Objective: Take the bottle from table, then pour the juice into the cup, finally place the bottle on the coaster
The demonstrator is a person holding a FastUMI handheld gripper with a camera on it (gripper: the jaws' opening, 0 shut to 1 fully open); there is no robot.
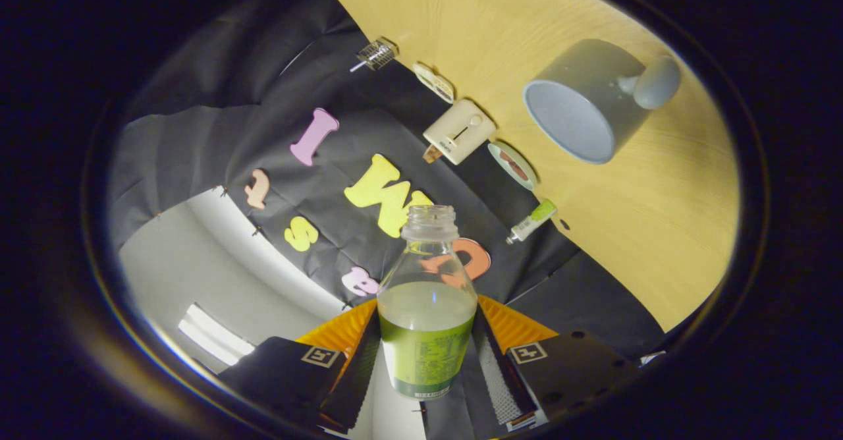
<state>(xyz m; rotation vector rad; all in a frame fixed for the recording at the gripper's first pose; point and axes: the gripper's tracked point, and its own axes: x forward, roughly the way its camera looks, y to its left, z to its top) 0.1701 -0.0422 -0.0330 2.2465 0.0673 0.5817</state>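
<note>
So your view's rolled way over here, the table [593,5] is a big pale wood slab running up the right side and the black cloth wall takes the left and middle. On the wood, far out beyond the fingers, there's the grey cup [583,104] with a knob-like handle, its open mouth turned toward you because of the tilt. It looks empty as far as I can see inside.

Next biggest is the bottle [427,308], right between your fingers, cap off, neck pointing away from you. Greenish juice fills it to about the shoulder. It's got a green label with rows of tiny print, but that's too small to read. Your gripper [427,354] is pinching it, both fingers pressed on the label part from either side. Bottle and cup are well apart, nothing sitting between them.

Along the line where the table meets the cloth you've got a row of smaller stuff: a cream toaster [459,130], just near it a small round dish [512,165] with something reddish in it, farther off a flat oval thing [434,82] and a little wire basket [377,53], and closest to you a small tube [532,222] with a green cap. No writing I can make out on any of them.
</note>
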